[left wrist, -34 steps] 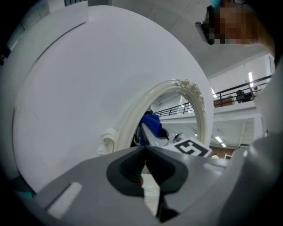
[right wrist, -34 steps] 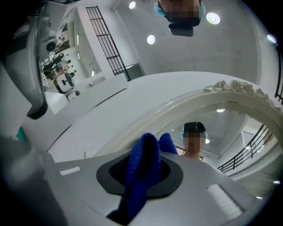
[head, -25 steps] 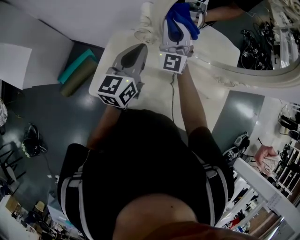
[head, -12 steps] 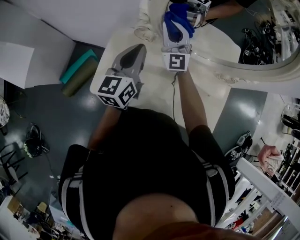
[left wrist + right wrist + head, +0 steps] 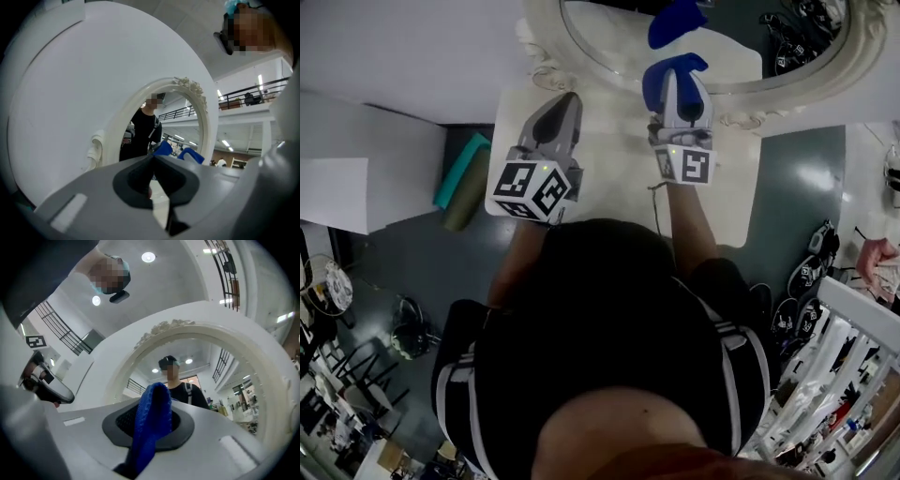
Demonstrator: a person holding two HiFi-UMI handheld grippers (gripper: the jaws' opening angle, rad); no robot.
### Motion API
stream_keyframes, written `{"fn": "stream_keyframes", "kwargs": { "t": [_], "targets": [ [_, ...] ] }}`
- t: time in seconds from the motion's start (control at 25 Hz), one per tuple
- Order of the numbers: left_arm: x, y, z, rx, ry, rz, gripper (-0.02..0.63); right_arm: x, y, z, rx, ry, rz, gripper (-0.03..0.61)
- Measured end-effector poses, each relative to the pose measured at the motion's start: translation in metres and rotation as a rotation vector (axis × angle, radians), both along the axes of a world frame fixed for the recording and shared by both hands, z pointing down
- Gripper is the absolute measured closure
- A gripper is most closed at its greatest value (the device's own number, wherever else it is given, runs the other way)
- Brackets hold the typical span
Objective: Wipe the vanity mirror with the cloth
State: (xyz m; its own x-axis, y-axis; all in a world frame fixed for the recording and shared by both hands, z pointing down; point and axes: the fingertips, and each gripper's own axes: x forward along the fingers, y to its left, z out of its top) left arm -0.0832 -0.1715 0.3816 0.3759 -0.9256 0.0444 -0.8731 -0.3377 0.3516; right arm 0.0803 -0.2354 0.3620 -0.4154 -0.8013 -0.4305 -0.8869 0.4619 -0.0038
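While the cloth (image 5: 667,73) hangs from the right gripper (image 5: 680,89), whose jaws are clenched on a fold of it, the wiping seems to me about to begin rather than under way. At the top of the head view the blue fabric stands just before the lower edge of the vanity mirror (image 5: 609,33). Its reflection (image 5: 675,19) shows apart from it in the glass, so I judge that the cloth does not touch the surface at this moment. In the right gripper view the cloth (image 5: 151,427) rises from between the jaws in the lower middle, with the mirror (image 5: 211,376) behind it.

The left gripper (image 5: 565,103) is to the left of the right one, above the white table (image 5: 609,178). Its jaws are pressed together with nothing between them, which the left gripper view shows in its lower middle.

To do this step well, I think the free fold should be laid flat on the glass, so that only fabric meets it and not the hard tips of the jaws. The pressure should probably be light and even, with strokes that overlap from one side to the other. The carved frame (image 5: 546,58) has raised ornaments at the rim, so slower movement near it would help the cloth not to catch. I cannot tell whether the mirror is fixed to the table, and a strong push may shift it
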Motion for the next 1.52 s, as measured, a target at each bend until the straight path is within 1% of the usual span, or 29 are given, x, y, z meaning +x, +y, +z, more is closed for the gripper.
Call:
{"fn": "stream_keyframes", "kwargs": {
  "t": [0.12, 0.24, 0.32, 0.44, 0.56, 0.76, 0.88, 1.16, 1.36, 1.52],
  "targets": [
    [0.015, -0.002, 0.001, -0.007, -0.003, 0.019, 0.604, 0.070, 0.007, 0.012, -0.038, -0.043, 0.146, 0.535],
    [0.033, -0.009, 0.003, -0.011, -0.008, 0.038, 0.604, 0.130, 0.012, 0.023, -0.047, -0.065, 0.284, 0.535],
    [0.045, -0.012, 0.002, -0.009, -0.011, 0.050, 0.604, 0.157, 0.012, 0.031, -0.055, -0.072, 0.343, 0.535],
    [0.059, -0.018, 0.001, -0.004, -0.018, 0.070, 0.604, 0.176, 0.004, 0.042, -0.069, -0.077, 0.387, 0.535],
    [0.070, -0.021, 0.003, -0.008, -0.024, 0.081, 0.604, 0.186, -0.008, 0.054, -0.088, -0.086, 0.400, 0.535],
    [0.084, -0.031, 0.007, -0.014, -0.048, 0.079, 0.604, 0.200, -0.040, 0.079, -0.134, -0.100, 0.390, 0.535],
    [0.084, -0.037, 0.007, -0.015, -0.059, 0.070, 0.604, 0.206, -0.056, 0.088, -0.143, -0.120, 0.389, 0.535],
    [0.077, -0.044, 0.013, -0.038, -0.063, 0.044, 0.604, 0.196, -0.069, 0.086, -0.120, -0.117, 0.357, 0.535],
    [0.074, -0.044, 0.019, -0.048, -0.055, 0.042, 0.604, 0.192, -0.070, 0.085, -0.116, -0.168, 0.380, 0.535],
    [0.066, -0.043, 0.016, -0.044, -0.040, 0.040, 0.604, 0.171, -0.070, 0.075, -0.101, -0.150, 0.354, 0.535]
  ]
}}
